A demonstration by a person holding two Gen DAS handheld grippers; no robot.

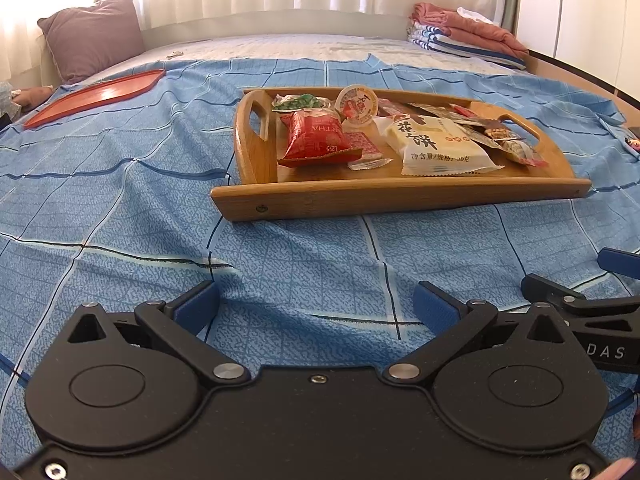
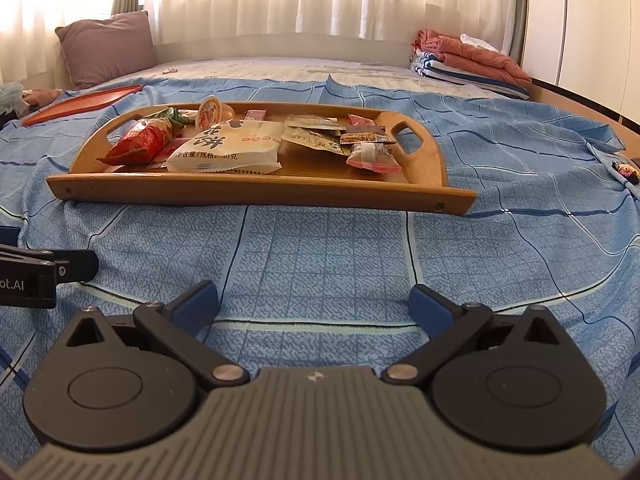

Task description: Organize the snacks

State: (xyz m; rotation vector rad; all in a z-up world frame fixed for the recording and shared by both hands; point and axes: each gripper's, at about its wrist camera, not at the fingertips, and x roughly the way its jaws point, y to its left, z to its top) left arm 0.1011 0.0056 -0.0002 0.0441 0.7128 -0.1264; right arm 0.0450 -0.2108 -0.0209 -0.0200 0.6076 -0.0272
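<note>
A wooden tray (image 1: 400,196) (image 2: 256,190) with handles lies on the blue bedspread and holds several snacks: a red bag (image 1: 316,138) (image 2: 142,136), a cream pastry pack (image 1: 444,146) (image 2: 228,146), a round jelly cup (image 1: 356,104) (image 2: 210,112), a green packet (image 1: 302,102) and small wrappers (image 2: 372,154). An empty red tray (image 1: 100,94) (image 2: 84,102) lies far left. My left gripper (image 1: 316,304) is open and empty, short of the wooden tray. My right gripper (image 2: 314,300) is open and empty, also short of it.
A mauve pillow (image 1: 92,36) stands at the back left. Folded blankets (image 1: 468,34) are stacked at the back right. A small toy (image 2: 628,170) lies at the right bed edge. The other gripper shows at each view's side (image 1: 592,308) (image 2: 36,272).
</note>
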